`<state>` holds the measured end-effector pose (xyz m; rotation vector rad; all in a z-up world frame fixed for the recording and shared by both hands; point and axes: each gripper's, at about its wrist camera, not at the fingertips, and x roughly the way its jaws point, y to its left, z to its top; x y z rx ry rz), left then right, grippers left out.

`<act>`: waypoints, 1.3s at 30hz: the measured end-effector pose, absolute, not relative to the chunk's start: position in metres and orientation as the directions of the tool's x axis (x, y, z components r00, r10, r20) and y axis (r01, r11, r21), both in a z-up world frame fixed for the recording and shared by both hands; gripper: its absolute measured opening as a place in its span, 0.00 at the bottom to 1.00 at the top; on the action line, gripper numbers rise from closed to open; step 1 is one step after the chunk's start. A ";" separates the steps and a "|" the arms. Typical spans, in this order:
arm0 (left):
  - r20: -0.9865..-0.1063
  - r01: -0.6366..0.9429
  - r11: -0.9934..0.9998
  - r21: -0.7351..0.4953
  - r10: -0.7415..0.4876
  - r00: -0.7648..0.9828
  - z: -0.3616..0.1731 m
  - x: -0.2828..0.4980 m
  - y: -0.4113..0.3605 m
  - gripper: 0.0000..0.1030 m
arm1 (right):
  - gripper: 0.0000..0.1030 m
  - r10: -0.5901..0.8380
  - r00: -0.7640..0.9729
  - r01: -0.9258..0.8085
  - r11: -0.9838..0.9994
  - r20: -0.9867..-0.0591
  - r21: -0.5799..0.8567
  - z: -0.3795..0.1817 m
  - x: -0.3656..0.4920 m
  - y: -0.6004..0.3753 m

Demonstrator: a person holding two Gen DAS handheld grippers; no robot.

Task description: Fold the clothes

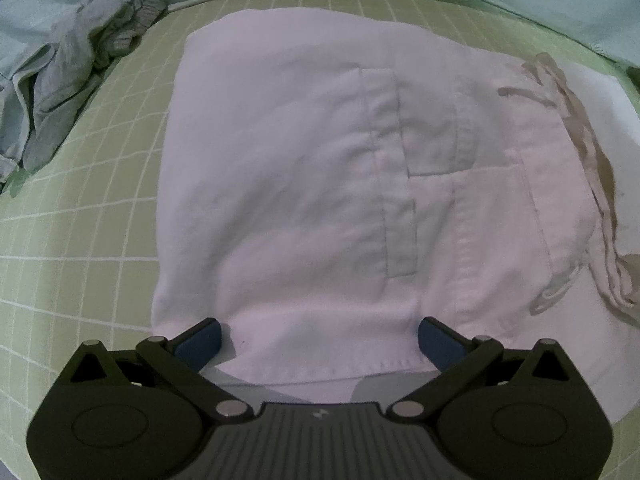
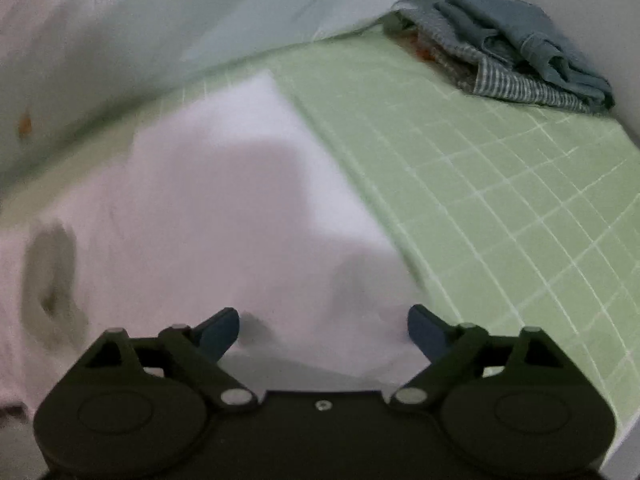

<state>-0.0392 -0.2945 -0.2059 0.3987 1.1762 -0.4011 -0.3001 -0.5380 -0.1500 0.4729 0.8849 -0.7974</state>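
Observation:
A pale pink garment [image 1: 304,184] with seams and a pocket lies spread flat on the green checked sheet [image 1: 80,216]. My left gripper [image 1: 319,342] is open, its blue pads [image 1: 200,342] straddling the garment's near hem, which lies between them. In the right wrist view the same pink garment [image 2: 224,216] is blurred, its edge running diagonally across the sheet [image 2: 500,184]. My right gripper [image 2: 323,330] is open just over the cloth's near part, with nothing pinched. A beige drawstring or trim [image 1: 592,160] runs along the garment's right side.
A crumpled grey garment [image 1: 76,64] lies at the far left by the pale wall. A stack of folded clothes, blue on top of striped grey [image 2: 516,56], sits in the far right corner. A white cloth [image 1: 608,96] lies under the garment's right side.

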 end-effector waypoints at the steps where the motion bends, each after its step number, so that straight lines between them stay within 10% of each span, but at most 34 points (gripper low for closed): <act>1: -0.938 0.501 0.861 0.087 -0.098 0.332 -0.206 -0.040 -0.293 1.00 | 0.90 -0.431 0.366 0.755 0.655 -0.825 -0.008 -0.151 -0.302 -0.527; 18: -0.918 0.464 0.886 -0.015 -0.196 0.344 -0.156 -0.084 -0.295 1.00 | 0.90 -0.463 0.462 0.828 0.532 -0.756 0.180 -0.122 -0.392 -0.548; 27: -0.876 0.496 0.859 -0.129 -0.333 0.349 -0.126 -0.119 -0.315 1.00 | 0.49 -0.466 0.487 0.738 0.672 -0.738 0.063 -0.129 -0.403 -0.554; 33: -0.899 0.546 0.837 -0.041 -0.269 0.345 -0.138 -0.138 -0.342 1.00 | 0.60 -0.446 0.542 0.610 0.792 -0.713 -0.032 -0.129 -0.396 -0.543; 35: -0.909 0.519 0.853 -0.049 -0.253 0.330 -0.143 -0.137 -0.338 1.00 | 0.77 -0.393 0.602 0.454 0.885 -0.695 -0.106 -0.127 -0.378 -0.524; 39: -0.917 0.456 0.889 -0.054 -0.225 0.330 -0.146 -0.134 -0.322 1.00 | 0.80 -0.258 0.684 0.128 0.963 -0.682 -0.236 -0.134 -0.340 -0.483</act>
